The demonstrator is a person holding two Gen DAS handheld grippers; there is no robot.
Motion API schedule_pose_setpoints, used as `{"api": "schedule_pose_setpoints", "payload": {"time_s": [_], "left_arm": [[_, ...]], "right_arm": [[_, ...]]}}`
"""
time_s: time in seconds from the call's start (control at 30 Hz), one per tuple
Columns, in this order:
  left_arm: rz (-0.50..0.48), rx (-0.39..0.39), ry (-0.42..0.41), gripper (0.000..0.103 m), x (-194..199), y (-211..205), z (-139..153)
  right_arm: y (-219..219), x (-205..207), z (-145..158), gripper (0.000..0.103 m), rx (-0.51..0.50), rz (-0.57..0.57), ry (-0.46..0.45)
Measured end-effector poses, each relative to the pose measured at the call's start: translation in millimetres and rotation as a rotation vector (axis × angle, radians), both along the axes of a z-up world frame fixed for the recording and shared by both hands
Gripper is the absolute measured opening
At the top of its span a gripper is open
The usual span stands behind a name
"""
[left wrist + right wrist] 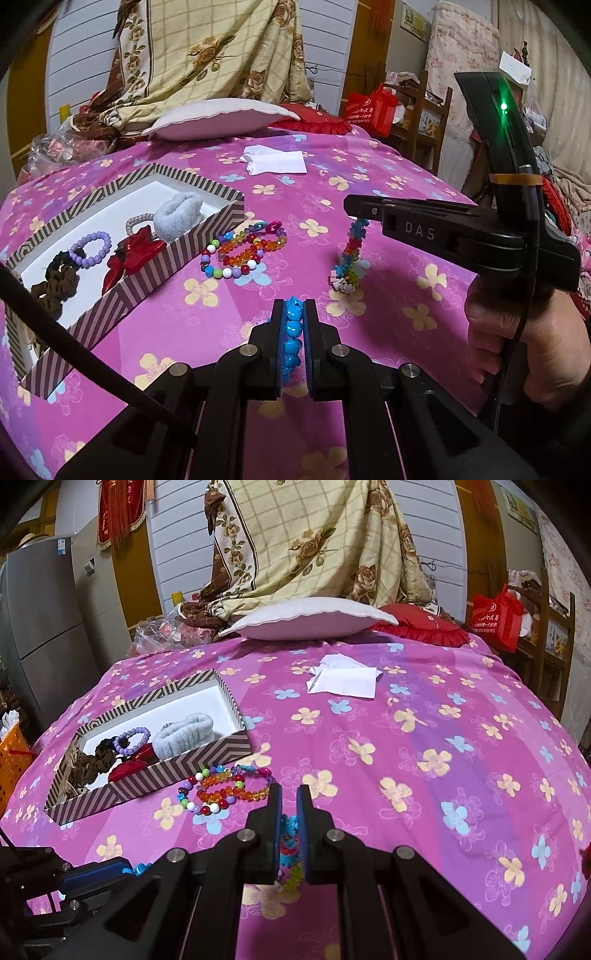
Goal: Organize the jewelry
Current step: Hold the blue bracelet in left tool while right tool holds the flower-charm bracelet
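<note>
The striped box (pixel 155 284) lies ahead-left of the left gripper (pixel 294 317), clamped on blue beads (pixel 294 332). The right gripper (pixel 289 808) pinches a rainbow bracelet (pixel 349 258); dangling, it could snag the box's rim.

Soft, even indoor light, sharp centre, strong fisheye bending and dark vignetted corners.

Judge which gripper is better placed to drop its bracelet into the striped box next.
Left, probably. The left gripper is shut on the blue bead bracelet and sits nearer the striped box; the right gripper, clamping the rainbow bracelet, sits farther away.
</note>
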State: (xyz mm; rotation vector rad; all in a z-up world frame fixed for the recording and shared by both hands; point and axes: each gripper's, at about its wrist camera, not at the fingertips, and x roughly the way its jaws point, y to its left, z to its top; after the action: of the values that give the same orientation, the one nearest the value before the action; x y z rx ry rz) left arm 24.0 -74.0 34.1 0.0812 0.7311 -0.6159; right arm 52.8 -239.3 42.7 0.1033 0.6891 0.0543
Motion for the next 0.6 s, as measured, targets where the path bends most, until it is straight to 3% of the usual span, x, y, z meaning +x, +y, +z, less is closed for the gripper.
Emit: {"api": "schedule_pose_setpoints", "payload": {"time_s": [0.6], "left_arm": [[-0.005, 0.003, -0.009, 0.009, -3.7, -2.8, 0.9]], "right_arm": [[1.2, -4.2, 8.2, 0.008, -0.003, 0.0, -0.024]]}}
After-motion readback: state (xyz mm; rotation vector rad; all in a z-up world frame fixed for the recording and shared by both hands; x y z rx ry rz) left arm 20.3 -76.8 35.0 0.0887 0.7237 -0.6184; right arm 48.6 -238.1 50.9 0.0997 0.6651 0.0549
